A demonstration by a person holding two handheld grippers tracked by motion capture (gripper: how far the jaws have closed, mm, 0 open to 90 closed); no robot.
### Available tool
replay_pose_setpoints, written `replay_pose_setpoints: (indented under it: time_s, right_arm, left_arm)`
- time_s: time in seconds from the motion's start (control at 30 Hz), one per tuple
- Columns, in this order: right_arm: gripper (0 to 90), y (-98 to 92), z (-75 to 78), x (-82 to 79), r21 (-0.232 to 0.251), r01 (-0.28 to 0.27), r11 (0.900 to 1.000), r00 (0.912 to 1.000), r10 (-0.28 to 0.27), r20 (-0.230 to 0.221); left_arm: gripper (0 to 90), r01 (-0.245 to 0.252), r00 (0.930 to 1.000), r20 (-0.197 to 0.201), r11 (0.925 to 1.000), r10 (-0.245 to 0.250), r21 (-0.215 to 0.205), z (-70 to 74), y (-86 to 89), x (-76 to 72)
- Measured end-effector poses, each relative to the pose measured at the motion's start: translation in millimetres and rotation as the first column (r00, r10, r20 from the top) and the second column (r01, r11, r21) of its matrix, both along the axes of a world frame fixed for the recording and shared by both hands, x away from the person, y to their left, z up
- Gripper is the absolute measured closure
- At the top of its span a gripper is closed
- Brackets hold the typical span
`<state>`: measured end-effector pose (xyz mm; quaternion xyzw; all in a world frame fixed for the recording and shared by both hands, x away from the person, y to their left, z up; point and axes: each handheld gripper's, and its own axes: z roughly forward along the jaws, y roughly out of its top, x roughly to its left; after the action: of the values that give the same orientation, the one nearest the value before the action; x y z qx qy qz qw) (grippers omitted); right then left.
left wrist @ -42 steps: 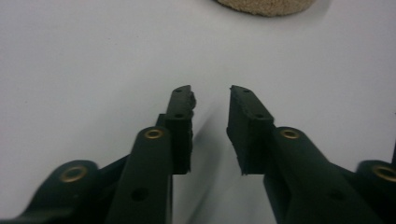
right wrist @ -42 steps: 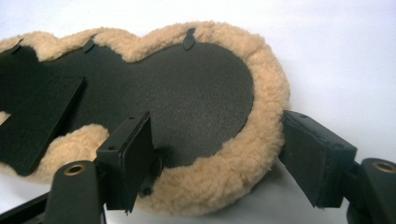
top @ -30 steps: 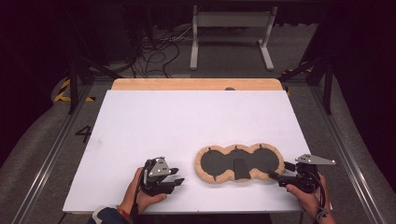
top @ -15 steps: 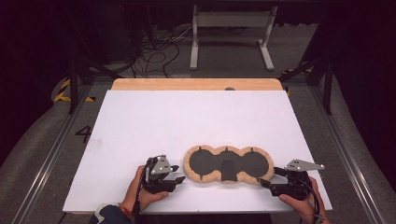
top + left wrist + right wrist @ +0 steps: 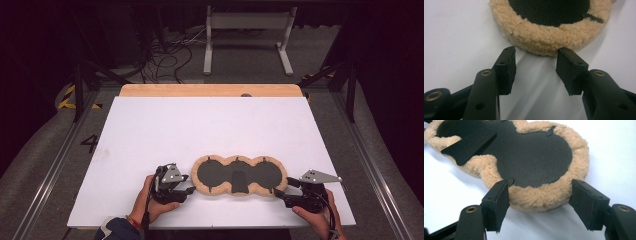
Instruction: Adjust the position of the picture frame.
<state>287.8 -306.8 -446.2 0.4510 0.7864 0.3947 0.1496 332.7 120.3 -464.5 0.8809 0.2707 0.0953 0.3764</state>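
One fleece-edged pad (image 5: 239, 176) lies flat on the white bench (image 5: 210, 125), near the front edge and a little right of the middle. It is a three-lobed piece, dark in the centre with a tan woolly border, and its long axis runs left to right across the bench. A small dark flap (image 5: 240, 181) sits on its middle lobe.

The left gripper (image 5: 184, 190) stands at the pad's left end; in the left gripper view its fingers (image 5: 505, 70) sit moderately apart and have just been opening, with the woolly rim just beyond the tips and nothing clamped between them. The right gripper (image 5: 281, 194) stands at the right end; its fingers (image 5: 497, 202) straddle the rim of the right lobe and have just been closing, but a gap shows on either side, so they do not yet press it. By my reading the right hand is the one about to take hold.

Count: one pad, three lobes, two grippers, one bench.
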Motion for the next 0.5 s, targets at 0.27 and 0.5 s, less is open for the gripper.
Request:
replay_pose_setpoints:
  time_s: [0.27, 0.5]
  right_arm:
    - [31.6, 22.2, 2.3, 13.1, -0.037, -0.03, 0.999, 0.9995, 0.03, 0.004]
    - [30.5, 29.6, 1.1, 18.8, -0.049, -0.048, 0.998, 0.9986, 0.049, 0.019]
  left_arm:
    - [48.7, -0.043, 0.9991, 0.001, 0.9991, 0.043, -0.001, 0.8, 20.2, 6.6]
    - [47.1, -0.047, 0.9989, -0.008, 0.9988, 0.047, -0.011, 0.9, 26.6, 8.9]
